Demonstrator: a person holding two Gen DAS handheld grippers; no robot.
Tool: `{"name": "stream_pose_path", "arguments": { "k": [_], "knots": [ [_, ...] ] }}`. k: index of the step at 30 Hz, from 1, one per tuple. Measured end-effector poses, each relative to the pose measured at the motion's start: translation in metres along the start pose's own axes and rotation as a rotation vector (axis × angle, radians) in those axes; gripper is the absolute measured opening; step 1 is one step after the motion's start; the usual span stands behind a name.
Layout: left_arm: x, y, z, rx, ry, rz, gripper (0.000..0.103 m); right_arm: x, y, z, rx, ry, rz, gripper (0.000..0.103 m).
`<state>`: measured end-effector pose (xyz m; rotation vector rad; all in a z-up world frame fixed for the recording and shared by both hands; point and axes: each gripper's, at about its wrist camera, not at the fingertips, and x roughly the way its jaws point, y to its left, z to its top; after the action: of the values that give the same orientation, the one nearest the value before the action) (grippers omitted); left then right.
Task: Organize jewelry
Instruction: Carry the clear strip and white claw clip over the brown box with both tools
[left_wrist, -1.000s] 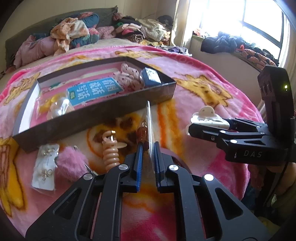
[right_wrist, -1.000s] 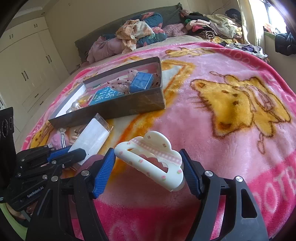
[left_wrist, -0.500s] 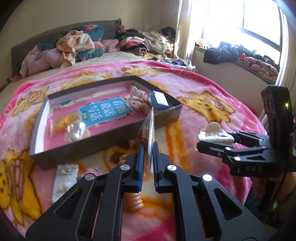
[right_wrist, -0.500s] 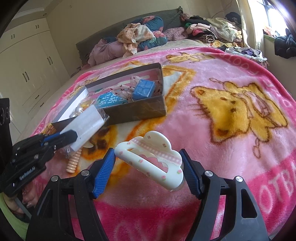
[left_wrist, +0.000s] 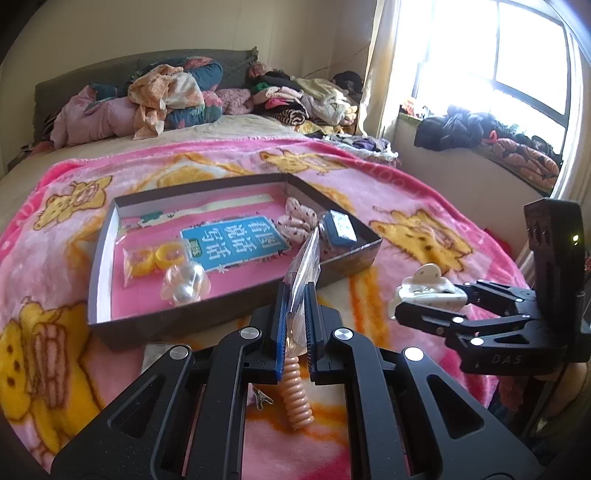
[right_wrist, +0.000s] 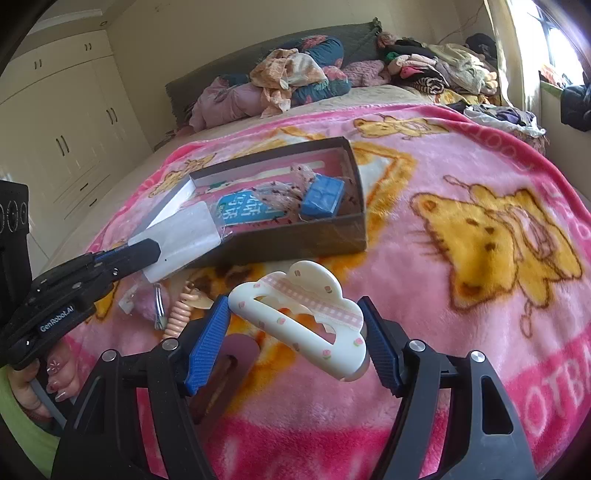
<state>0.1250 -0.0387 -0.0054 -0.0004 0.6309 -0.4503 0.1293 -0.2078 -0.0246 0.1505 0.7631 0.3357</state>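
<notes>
- Above the pink cartoon blanket (left_wrist: 417, 195) on the bed, the left gripper (left_wrist: 294, 295) stays clenched on a flat clear packet (left_wrist: 304, 260), which has risen off the bedding over the last second and now stands edge-up just short of the open dark box (left_wrist: 103, 236).
- At three o'clock in the left wrist view, the right gripper (right_wrist: 295, 325) has lifted too, its blue pads holding the cream cloud-shaped hair claw (right_wrist: 299, 317) across its width.
- In the box lie a blue printed card (left_wrist: 236, 243), a yellow ring packet (left_wrist: 151, 258), a pearly piece (left_wrist: 184, 286), a spotted fabric piece (left_wrist: 297, 219) and a small blue case (left_wrist: 338, 230).
- At six o'clock, left on the blanket, are a peach spiral hair tie (left_wrist: 297, 391) and a small metal clip (left_wrist: 260, 397); the packet's contents are hard to make out edge-on.
- Both loads look bound for the box next, with the loose pieces on the blanket yet to be gathered.
</notes>
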Motion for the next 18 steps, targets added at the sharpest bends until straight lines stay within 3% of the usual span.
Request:
{"name": "stream_pose_path", "arguments": {
  "k": [7,18],
  "knots": [
    [-0.014,0.014,0.015,-0.015,-0.061,0.032,0.003,0.002,0.007,0.011,-0.014,-0.011,0.005,0.068],
    [-0.014,0.054,0.021,-0.083,-0.090,0.110,0.003,0.010,0.023,0.037,-0.056,-0.030,0.018,0.068]
  ]
}}
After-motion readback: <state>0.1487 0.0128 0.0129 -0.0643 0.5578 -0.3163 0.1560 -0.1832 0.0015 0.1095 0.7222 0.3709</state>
